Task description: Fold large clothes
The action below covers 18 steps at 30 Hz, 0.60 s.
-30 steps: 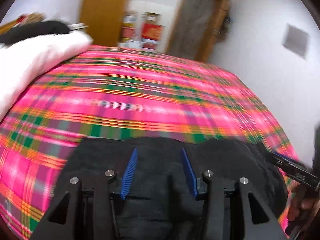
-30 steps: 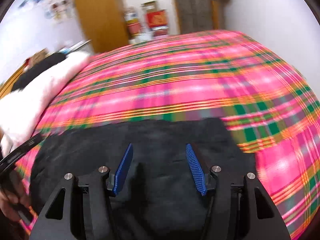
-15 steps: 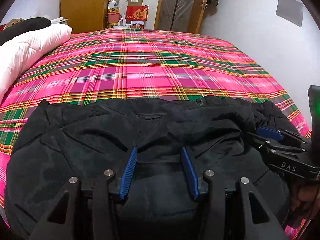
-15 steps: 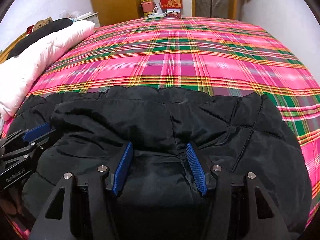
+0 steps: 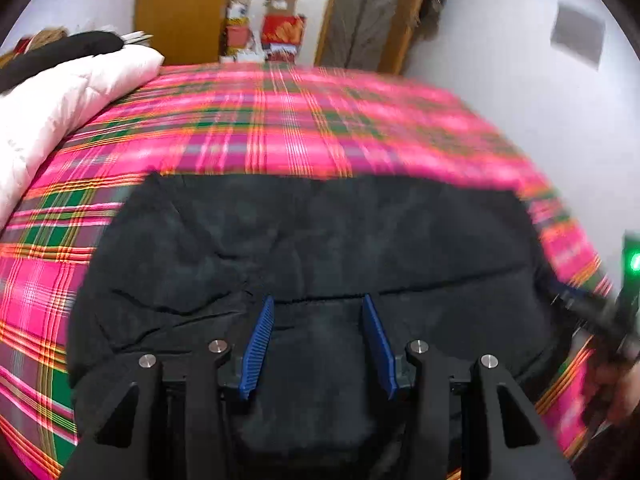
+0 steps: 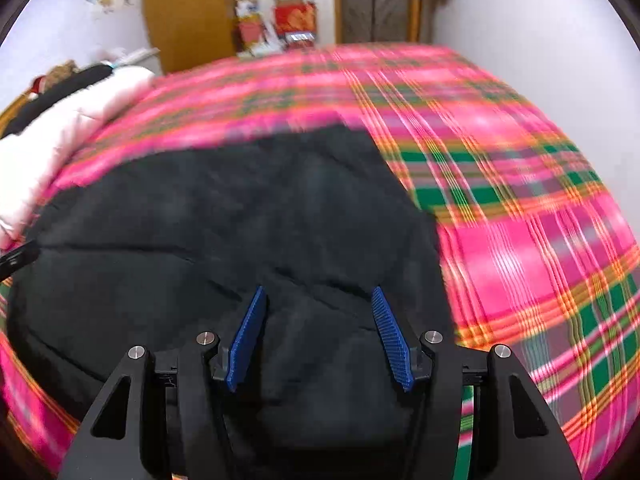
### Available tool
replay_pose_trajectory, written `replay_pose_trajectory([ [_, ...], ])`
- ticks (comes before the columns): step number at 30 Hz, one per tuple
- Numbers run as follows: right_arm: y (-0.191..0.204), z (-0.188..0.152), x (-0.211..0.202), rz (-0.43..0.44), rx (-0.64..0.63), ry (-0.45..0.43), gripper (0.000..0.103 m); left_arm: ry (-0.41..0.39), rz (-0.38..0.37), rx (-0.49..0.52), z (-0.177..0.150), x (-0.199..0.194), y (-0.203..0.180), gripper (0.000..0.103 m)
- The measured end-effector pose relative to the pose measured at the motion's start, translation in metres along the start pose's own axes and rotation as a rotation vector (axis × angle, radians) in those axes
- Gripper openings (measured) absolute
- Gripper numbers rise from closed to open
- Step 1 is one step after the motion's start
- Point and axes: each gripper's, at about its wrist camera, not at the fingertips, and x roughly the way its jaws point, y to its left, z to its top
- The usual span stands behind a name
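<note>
We hold the black coat (image 5: 320,248) over the plaid bed (image 5: 280,120), its far part lying on the cover. Our left gripper (image 5: 318,344) and right gripper (image 6: 320,336) both have jaws closed on bunched coat fabric. A white quilt (image 5: 60,104) lies at the left.

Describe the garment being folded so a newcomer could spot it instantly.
Start at the bed with the pink plaid cover. Near its close edge lies the black quilted jacket, spread under both grippers. The white padded garment along the bed's left side is pale; this one is the large dark piece in front.
</note>
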Motion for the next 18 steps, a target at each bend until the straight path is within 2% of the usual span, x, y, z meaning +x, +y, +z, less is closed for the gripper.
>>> replay_pose_trajectory([
  [3,-0.009,0.004,0.016,0.022,0.055,0.035,0.056,0.002,0.003,-0.041,0.001,0.021,0.003,0.051],
  [5,-0.007,0.006,0.025,0.014,0.043,0.044,0.056,0.013,-0.007,-0.069,0.001,0.031,0.008,0.051],
  [8,-0.006,0.003,0.031,0.009,0.037,0.04,0.056,0.01,0.021,-0.029,0.001,0.038,0.002,0.051],
  [12,-0.005,0.002,0.033,-0.001,0.037,0.056,0.056,0.0,0.006,-0.047,0.002,0.041,0.004,0.051],
  [15,0.0,0.01,0.024,-0.025,0.032,0.081,0.056,-0.009,0.004,-0.054,0.002,0.033,0.005,0.051],
  [18,0.002,0.013,-0.006,-0.031,0.02,0.04,0.056,0.0,0.003,-0.066,0.003,0.01,0.006,0.05],
])
